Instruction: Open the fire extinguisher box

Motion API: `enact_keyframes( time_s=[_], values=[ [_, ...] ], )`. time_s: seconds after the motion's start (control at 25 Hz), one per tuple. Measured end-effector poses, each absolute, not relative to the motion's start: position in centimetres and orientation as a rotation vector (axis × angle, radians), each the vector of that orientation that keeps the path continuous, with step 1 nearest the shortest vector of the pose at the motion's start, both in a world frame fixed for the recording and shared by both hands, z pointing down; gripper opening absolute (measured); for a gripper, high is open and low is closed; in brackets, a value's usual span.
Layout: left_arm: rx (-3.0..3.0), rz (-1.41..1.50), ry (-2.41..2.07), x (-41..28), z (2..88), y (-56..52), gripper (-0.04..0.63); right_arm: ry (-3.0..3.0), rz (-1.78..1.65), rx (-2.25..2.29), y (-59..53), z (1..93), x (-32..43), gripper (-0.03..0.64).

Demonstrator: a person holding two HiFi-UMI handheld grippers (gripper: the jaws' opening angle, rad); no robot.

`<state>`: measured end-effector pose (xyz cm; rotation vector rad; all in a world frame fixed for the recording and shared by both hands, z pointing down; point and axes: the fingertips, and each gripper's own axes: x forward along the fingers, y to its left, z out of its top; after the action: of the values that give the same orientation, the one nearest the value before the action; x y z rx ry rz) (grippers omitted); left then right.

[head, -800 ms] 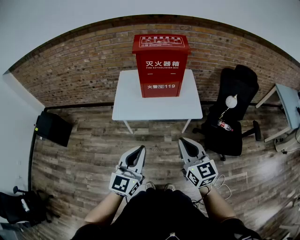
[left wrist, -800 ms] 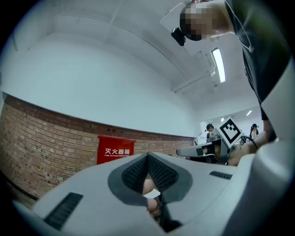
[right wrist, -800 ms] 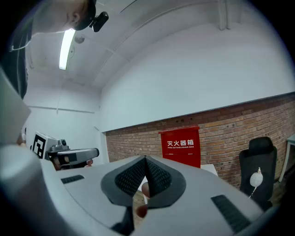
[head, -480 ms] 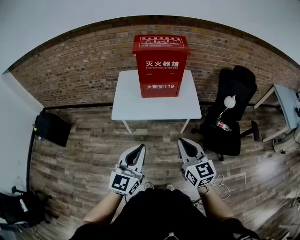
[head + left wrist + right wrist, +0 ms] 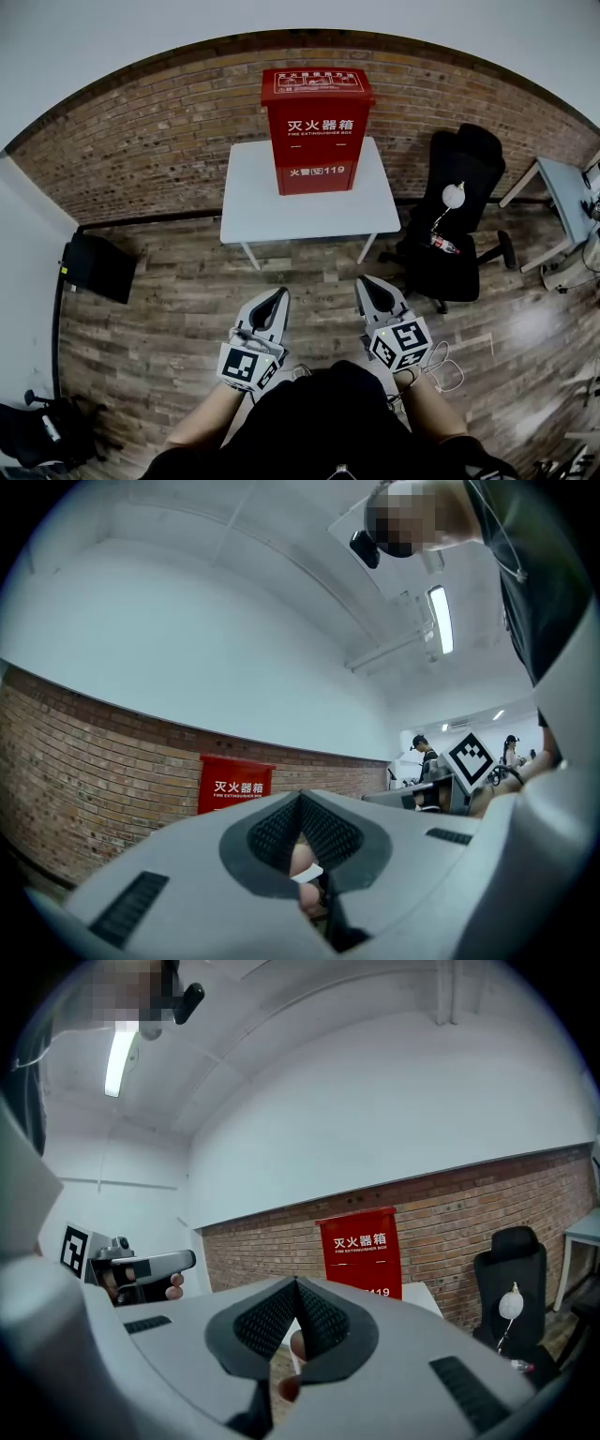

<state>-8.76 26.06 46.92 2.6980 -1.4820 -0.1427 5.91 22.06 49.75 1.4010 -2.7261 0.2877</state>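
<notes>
Red fire extinguisher box (image 5: 317, 129), upright, lid shut, on white table (image 5: 251, 202).

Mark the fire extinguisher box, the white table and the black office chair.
fire extinguisher box (image 5: 317, 141): head view, red front panel.
white table (image 5: 248, 202): head view, bare top left of the box.
black office chair (image 5: 469, 164): head view, backrest.

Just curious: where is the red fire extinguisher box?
In the head view, the fire extinguisher box stands on the white table by the brick wall, left of the black chair.
</notes>
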Motion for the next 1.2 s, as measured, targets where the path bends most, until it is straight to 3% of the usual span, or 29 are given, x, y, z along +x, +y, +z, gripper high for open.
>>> enact_keyframes(
  time_s=[0.64,1.2],
  values=[
    [2.711,-0.162,-1.444,-11.6,47.8,21.8,0.048,-2.693,0.337,1.442,18.7,50.9,3.7,0.018],
    [2.655,-0.125,-1.543,-11.5,48.5,9.4,0.048,-2.712,0.335,1.435,5.4,50.6,6.0,0.018]
  ],
)
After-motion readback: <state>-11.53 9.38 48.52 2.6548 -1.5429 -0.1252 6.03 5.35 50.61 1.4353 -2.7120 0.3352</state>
